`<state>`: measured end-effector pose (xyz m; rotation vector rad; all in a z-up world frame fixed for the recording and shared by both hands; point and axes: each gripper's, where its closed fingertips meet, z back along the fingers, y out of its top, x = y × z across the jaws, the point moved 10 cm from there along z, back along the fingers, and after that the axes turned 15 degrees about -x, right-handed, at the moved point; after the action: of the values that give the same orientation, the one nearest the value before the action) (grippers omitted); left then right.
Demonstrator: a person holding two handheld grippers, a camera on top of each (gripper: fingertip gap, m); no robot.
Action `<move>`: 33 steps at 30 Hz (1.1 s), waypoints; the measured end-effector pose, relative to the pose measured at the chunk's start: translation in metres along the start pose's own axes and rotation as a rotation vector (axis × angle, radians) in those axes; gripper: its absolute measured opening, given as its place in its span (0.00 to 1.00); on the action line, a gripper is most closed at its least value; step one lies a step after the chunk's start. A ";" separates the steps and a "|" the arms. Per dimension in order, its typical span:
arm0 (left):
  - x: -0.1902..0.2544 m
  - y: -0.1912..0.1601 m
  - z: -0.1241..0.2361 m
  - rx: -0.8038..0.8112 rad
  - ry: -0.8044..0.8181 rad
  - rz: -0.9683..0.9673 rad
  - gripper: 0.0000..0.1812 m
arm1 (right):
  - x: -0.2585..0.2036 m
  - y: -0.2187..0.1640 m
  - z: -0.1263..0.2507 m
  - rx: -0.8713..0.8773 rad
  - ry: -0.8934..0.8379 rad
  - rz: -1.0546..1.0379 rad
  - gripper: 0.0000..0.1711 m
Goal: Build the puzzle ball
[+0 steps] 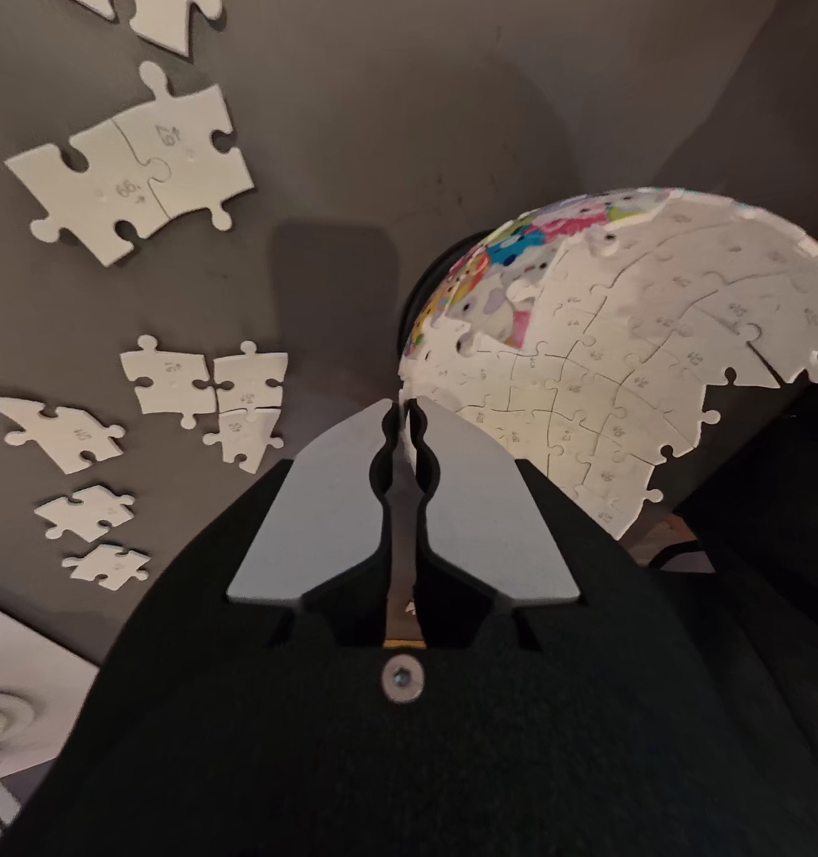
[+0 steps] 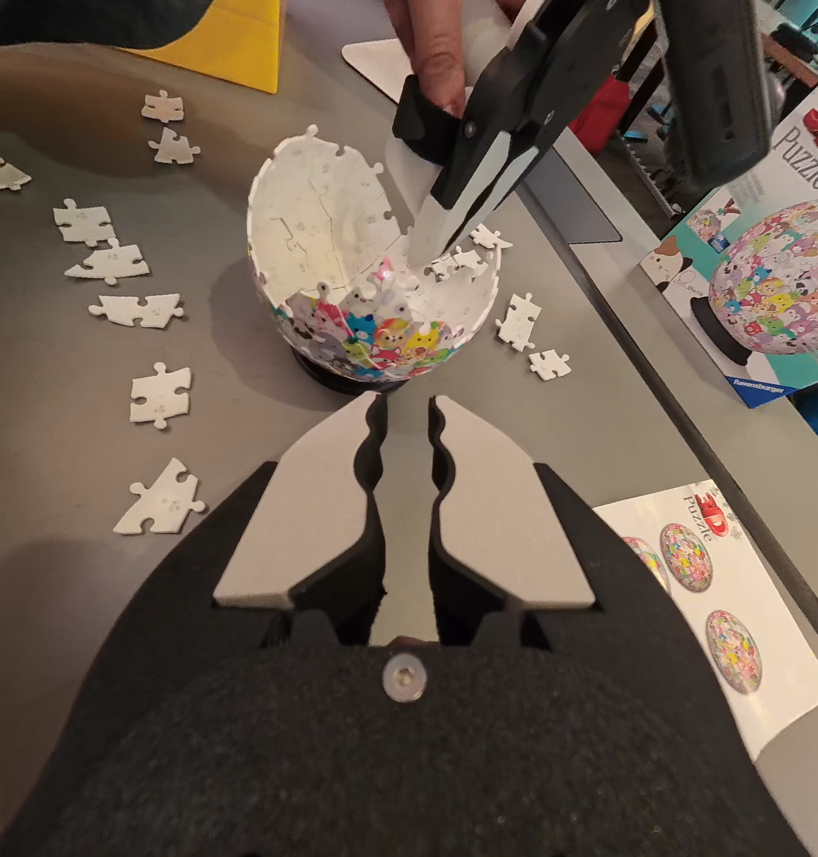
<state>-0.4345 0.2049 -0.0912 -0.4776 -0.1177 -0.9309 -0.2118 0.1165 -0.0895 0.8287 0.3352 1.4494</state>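
The half-built puzzle ball (image 2: 332, 259) is an open shell, white inside and colourful outside, standing on a black stand (image 2: 346, 382). It also shows in the left wrist view (image 1: 629, 371). My left gripper (image 1: 403, 408) is shut on the shell's rim, and a thin white edge shows between its fingers. In the right wrist view it (image 2: 437, 250) comes down from the upper right onto the right rim. My right gripper (image 2: 408, 403) is slightly open and empty, low over the table just in front of the stand. Loose white pieces (image 2: 161, 394) lie face down around the ball.
More loose and joined pieces (image 1: 128, 171) lie to the left on the grey table (image 1: 397, 139). The puzzle box (image 2: 768, 287) and an instruction sheet (image 2: 722, 626) are at the right. A person's finger (image 2: 437, 60), a yellow object (image 2: 230, 51) and a white card (image 2: 374, 60) are behind. The tips of one gripper are about 15 centimeters away from the tips of the other. The left tips stand about 25 centimeters off the yellow object (image 2: 230, 51).
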 end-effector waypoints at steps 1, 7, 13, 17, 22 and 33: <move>0.001 0.000 0.000 -0.002 0.011 0.000 0.02 | 0.000 0.000 -0.001 -0.004 0.001 0.002 0.10; 0.003 0.003 0.001 -0.016 0.055 -0.002 0.02 | -0.002 -0.001 -0.003 -0.019 0.004 0.011 0.09; 0.002 0.000 0.003 0.038 0.050 -0.029 0.02 | 0.007 0.002 0.003 0.012 0.002 0.007 0.10; 0.000 -0.014 0.018 0.241 -0.031 -0.071 0.11 | 0.026 0.017 0.019 0.098 -0.020 0.037 0.11; -0.020 -0.050 0.025 0.644 -0.067 0.012 0.14 | 0.037 0.067 0.026 0.098 -0.002 0.244 0.09; -0.046 -0.033 -0.047 0.807 -0.234 -0.078 0.00 | 0.015 0.132 -0.079 -0.454 0.276 0.874 0.00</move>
<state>-0.4933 0.2017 -0.1352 0.1732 -0.6983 -0.8206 -0.3593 0.1423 -0.0512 0.3945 -0.1945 2.3494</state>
